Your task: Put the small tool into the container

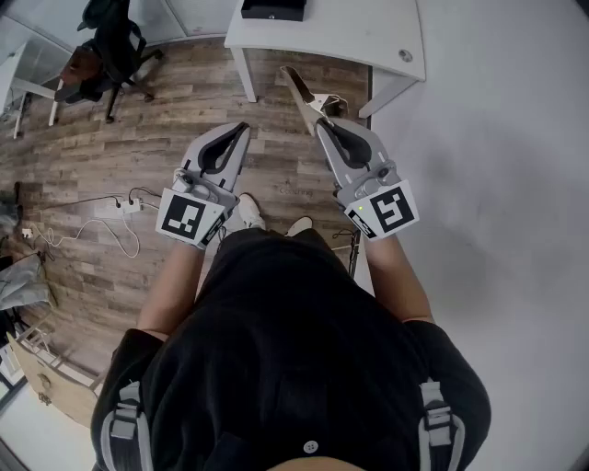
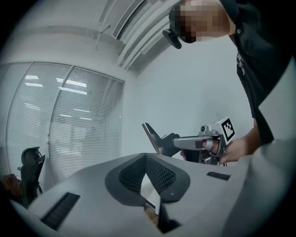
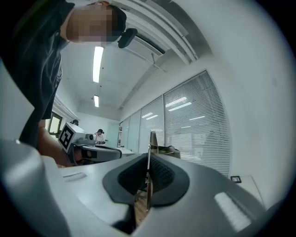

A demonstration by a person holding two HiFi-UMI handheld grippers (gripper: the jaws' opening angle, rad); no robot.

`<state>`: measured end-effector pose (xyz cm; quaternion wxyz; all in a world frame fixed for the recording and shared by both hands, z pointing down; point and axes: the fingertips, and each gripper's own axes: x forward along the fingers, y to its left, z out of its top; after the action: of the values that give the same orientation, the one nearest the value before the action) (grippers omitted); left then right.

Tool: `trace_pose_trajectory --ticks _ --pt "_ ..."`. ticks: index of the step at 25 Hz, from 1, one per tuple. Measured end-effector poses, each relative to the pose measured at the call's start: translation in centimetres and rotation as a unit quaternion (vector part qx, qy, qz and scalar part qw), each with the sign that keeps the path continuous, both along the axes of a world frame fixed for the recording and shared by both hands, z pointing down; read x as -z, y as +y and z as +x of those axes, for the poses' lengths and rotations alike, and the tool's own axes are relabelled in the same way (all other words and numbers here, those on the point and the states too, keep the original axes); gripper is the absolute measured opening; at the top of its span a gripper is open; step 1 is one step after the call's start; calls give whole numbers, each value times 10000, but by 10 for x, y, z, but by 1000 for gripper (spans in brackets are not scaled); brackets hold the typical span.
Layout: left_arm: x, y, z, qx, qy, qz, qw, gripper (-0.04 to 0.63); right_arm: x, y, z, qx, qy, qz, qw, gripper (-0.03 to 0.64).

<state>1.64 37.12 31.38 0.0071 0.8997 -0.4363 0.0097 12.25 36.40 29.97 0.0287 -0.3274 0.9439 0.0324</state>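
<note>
Two white tabletops are bounding the scene: one on the far side (image 1: 322, 41) carrying a black box (image 1: 272, 9), the other filling the right (image 1: 497, 184). A wood-plank floor (image 1: 110, 138) is running between them. An office chair (image 1: 106, 51) is sitting far left, and a power strip (image 1: 124, 208) with cables is lying on the floor at left. Both gripper views are showing glass walls with blinds (image 2: 83, 125).

The right gripper (image 1: 322, 124) is clamping the small tool (image 1: 302, 90), a thin flat metal blade. The blade is sticking out past the tips toward the far tabletop, hanging in the air over the floor, near the right tabletop's edge. In the right gripper view the blade (image 3: 149, 152) is standing edge-on between the pads.

The left gripper (image 1: 243, 131) is sitting left of the tool and apart from it, its jaws meeting at the tips with nothing between them.
</note>
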Motion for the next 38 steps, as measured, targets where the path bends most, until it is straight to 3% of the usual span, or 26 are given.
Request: trace_pose_trajectory --ticks 15,31,38 --pt "-4 1 0 -60 -27 -27 10000 8 -7 4 -3 20 -167 -269 9995 20" --pt "-6 -28 -43 -157 260 -115 9995 8 -15 -21 -64 160 94 -373 9991 20" --pt "-17 -47 -70 -248 222 -144 9993 8 -24 -35 -94 116 159 -461 9987 19"
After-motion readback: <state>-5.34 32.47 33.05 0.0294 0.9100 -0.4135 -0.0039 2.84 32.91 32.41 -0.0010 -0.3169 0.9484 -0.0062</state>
